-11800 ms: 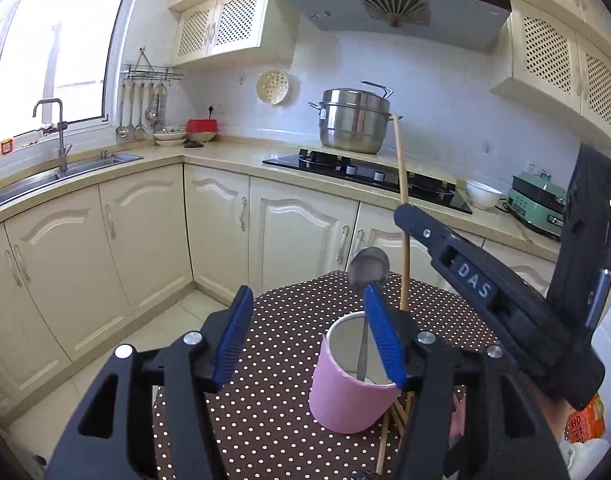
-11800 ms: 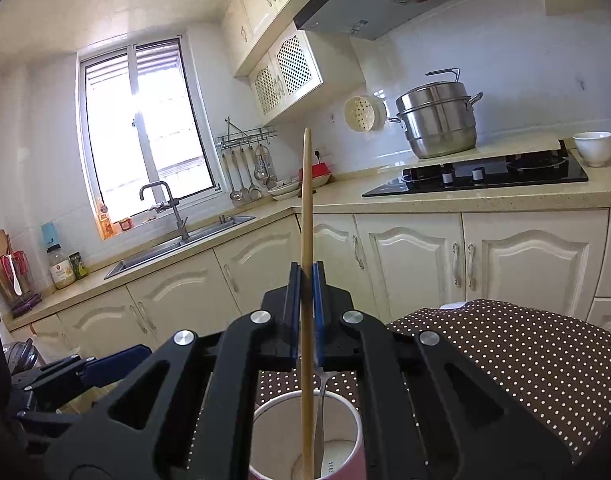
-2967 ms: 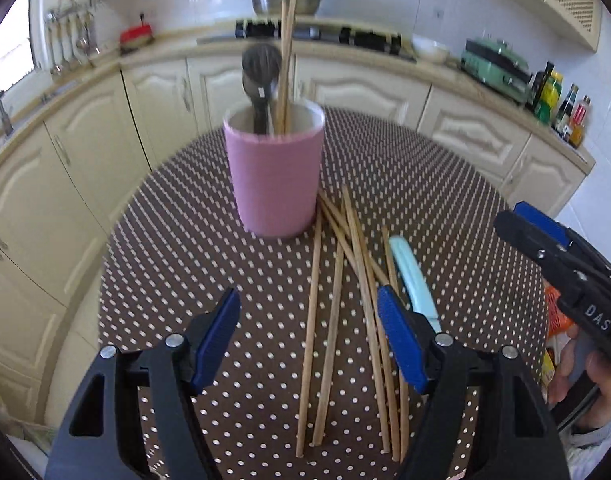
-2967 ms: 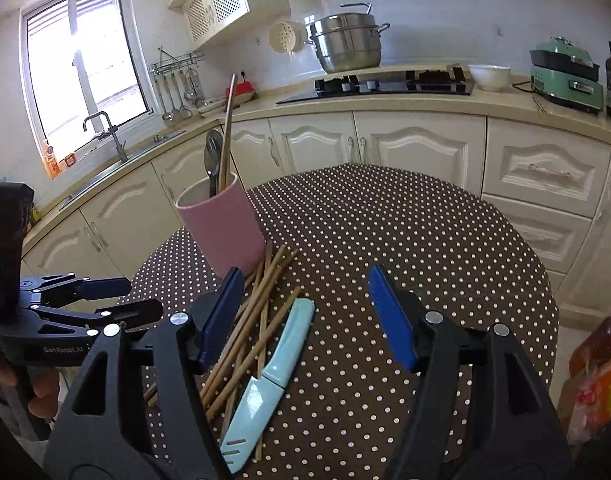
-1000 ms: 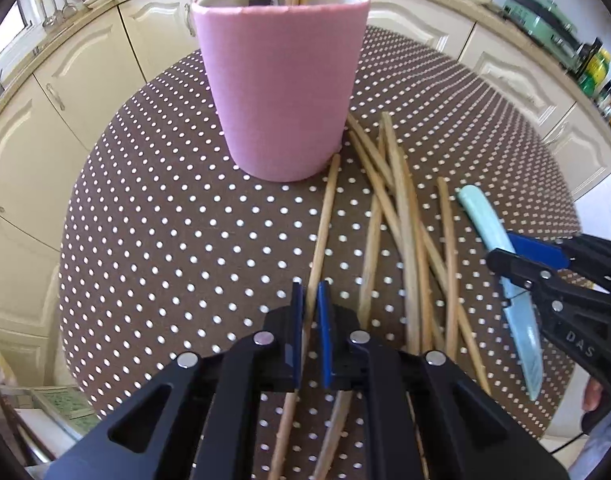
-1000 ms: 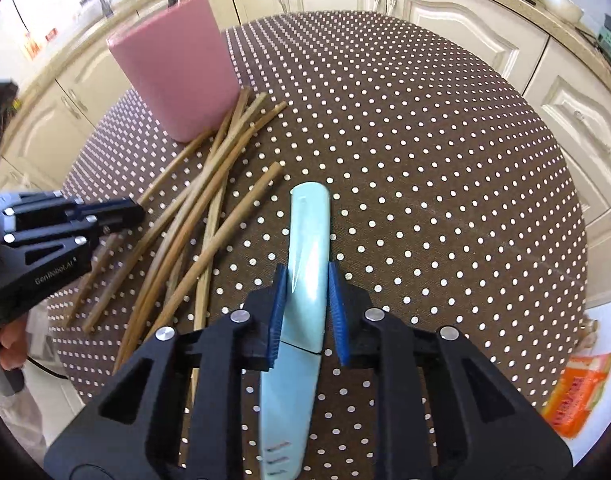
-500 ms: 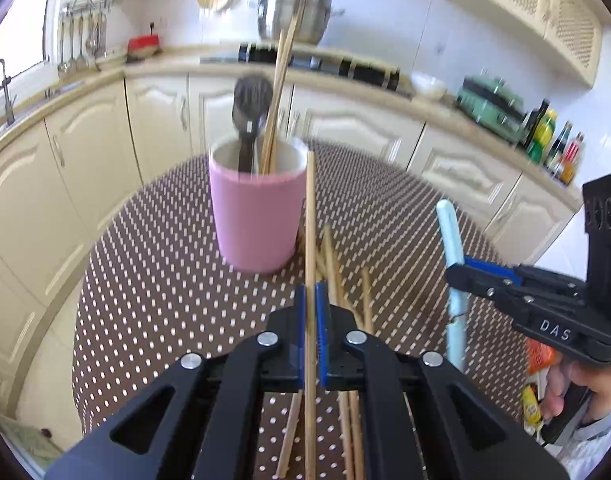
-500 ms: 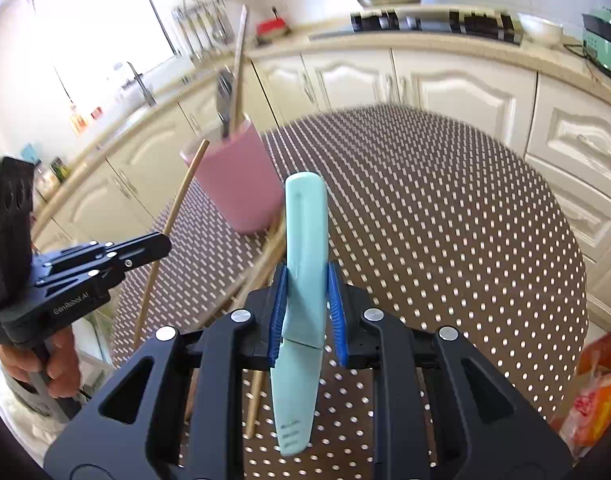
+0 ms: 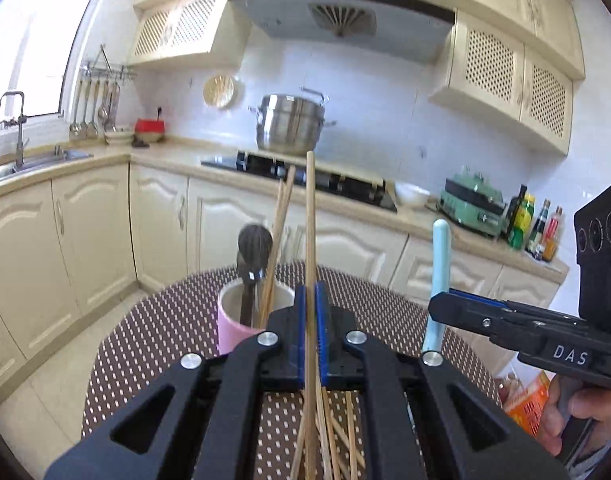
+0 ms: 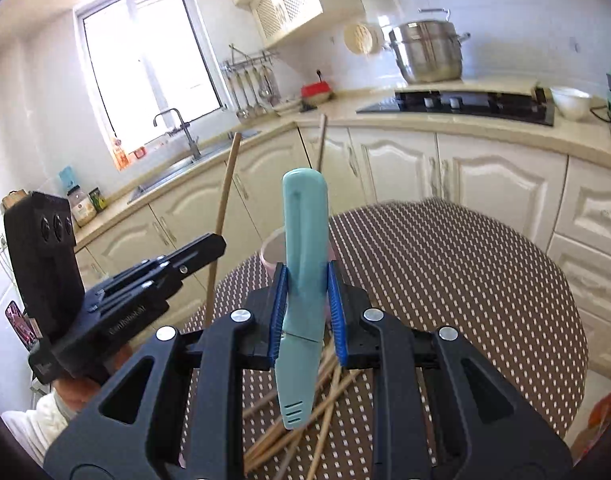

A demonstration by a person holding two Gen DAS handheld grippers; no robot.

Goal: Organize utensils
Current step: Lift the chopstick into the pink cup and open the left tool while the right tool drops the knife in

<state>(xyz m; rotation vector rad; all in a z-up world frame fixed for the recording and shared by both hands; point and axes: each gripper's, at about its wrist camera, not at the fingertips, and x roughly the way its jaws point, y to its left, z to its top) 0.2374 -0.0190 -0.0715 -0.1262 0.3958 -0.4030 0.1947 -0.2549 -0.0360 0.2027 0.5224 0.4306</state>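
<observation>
Wooden chopstick (image 9: 310, 240) pinched in your left gripper (image 9: 310, 332), sheathed knife (image 10: 303, 264) clamped in your right gripper (image 10: 304, 312): both jaws grip mid-length, so either could pivot and miss the pink cup (image 9: 229, 328).

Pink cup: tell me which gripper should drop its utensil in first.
Probably left. The left gripper holds its chopstick upright, close beside the cup. The right gripper, with the knife, sits farther off to the side.

Right gripper (image 10: 305, 312) clamped on a pale blue knife (image 10: 303, 280), held upright above the dotted table (image 10: 465, 260). Left gripper (image 10: 201, 246) at the left, pinching one chopstick (image 10: 221, 216). Loose chopsticks (image 10: 329, 384) scattered below; pink cup (image 10: 273, 252) mostly hidden behind the knife.
</observation>
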